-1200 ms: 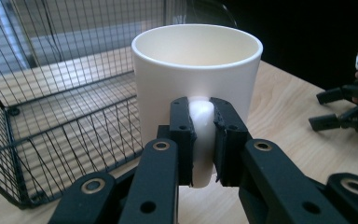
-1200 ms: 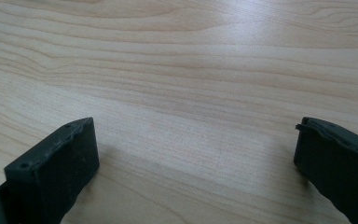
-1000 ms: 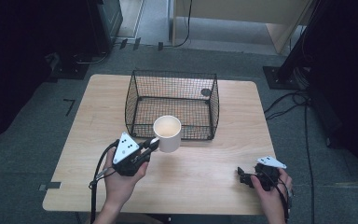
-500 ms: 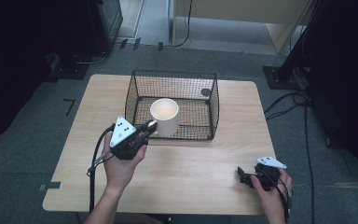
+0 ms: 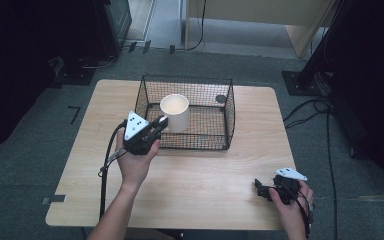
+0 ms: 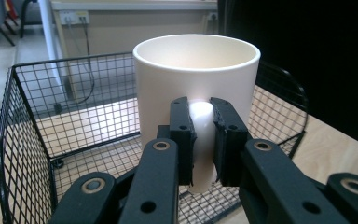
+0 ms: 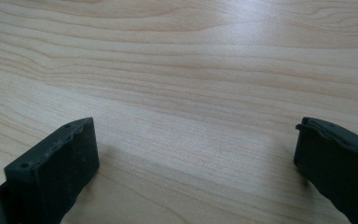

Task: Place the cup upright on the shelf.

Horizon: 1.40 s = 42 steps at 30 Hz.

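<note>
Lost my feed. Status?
Left gripper shut on mug handle, mug over basket. Right gripper open, low over table. Nothing in the way.

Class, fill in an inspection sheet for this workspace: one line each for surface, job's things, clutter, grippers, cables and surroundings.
Surface: light wooden table, bare in front.
Job's things: cream mug held by its handle above the near left part of the black wire basket; mug upright, looks empty.
Clutter: small dark round object in the basket's far right corner; too small to identify.
Grippers: left gripper shut on the handle; right gripper open, low over the table.
Cables: one trails from the left gripper; others lie on the floor at right.
Surroundings: grey floor, dark stands, wooden furniture behind.
</note>
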Each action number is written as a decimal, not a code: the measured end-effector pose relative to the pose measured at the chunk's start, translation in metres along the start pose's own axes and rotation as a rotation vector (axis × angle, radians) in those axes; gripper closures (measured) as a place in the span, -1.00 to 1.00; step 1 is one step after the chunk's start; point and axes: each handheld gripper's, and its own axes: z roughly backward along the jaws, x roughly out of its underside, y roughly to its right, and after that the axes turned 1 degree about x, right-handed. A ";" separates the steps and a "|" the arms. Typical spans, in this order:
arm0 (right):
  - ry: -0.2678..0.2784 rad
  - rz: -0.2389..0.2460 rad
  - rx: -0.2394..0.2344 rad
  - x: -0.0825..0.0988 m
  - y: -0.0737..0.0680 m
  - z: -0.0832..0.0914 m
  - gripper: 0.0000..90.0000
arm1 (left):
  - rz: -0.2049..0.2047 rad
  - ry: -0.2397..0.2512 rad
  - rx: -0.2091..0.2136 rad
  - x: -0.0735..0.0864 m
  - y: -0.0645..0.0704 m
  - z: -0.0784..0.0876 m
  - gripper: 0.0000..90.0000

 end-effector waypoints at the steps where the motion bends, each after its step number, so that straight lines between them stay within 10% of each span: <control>1: 0.001 0.001 0.000 0.000 0.000 0.000 -1.00 | 0.003 -0.001 -0.005 0.001 -0.001 -0.003 0.80; 30: 0.001 0.002 0.000 0.000 0.000 0.000 -1.00 | 0.034 -0.138 -0.120 0.017 -0.015 -0.076 0.80; 42: 0.001 0.002 0.000 0.000 0.000 0.000 -1.00 | -0.016 -0.253 -0.157 0.017 -0.014 -0.095 0.80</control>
